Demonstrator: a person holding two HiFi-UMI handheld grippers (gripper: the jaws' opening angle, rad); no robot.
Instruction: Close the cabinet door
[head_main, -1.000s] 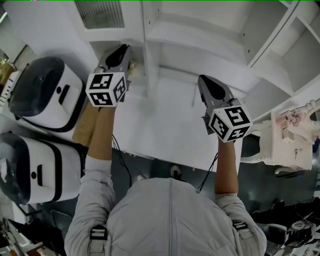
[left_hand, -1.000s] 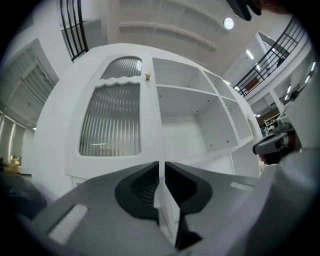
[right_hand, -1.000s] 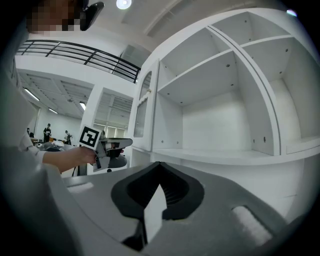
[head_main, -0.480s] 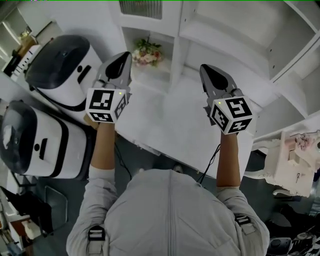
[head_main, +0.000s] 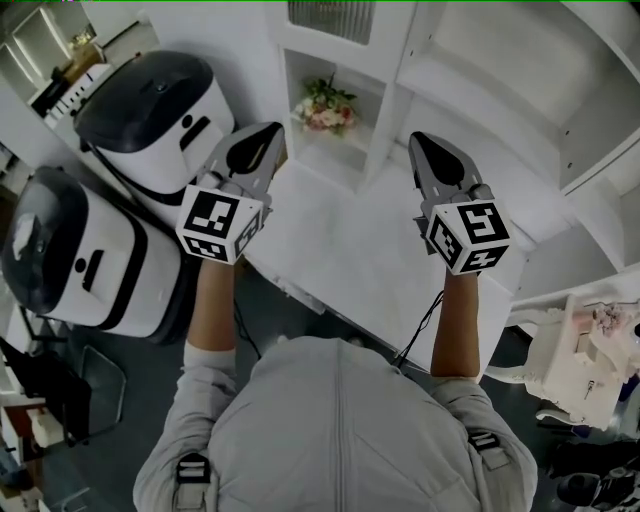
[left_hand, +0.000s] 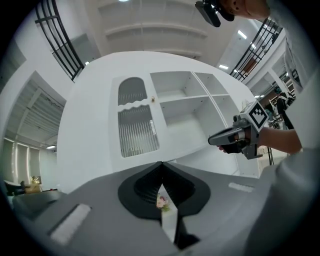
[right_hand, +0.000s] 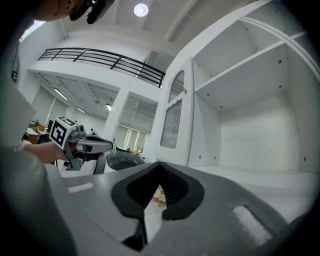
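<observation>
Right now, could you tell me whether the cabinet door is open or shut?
Shut: the ribbed-glass door lies flush in the cabinet, with no gap showing.

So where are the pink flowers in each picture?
Head view: the flowers are near the top, in the middle.
Left gripper view: the flowers are low in the centre, very tiny.
Right gripper view: the flowers are low in the centre again, tiny.
Shared landmark: the ribbed-glass cabinet door, higher in each picture than the flowers.
</observation>
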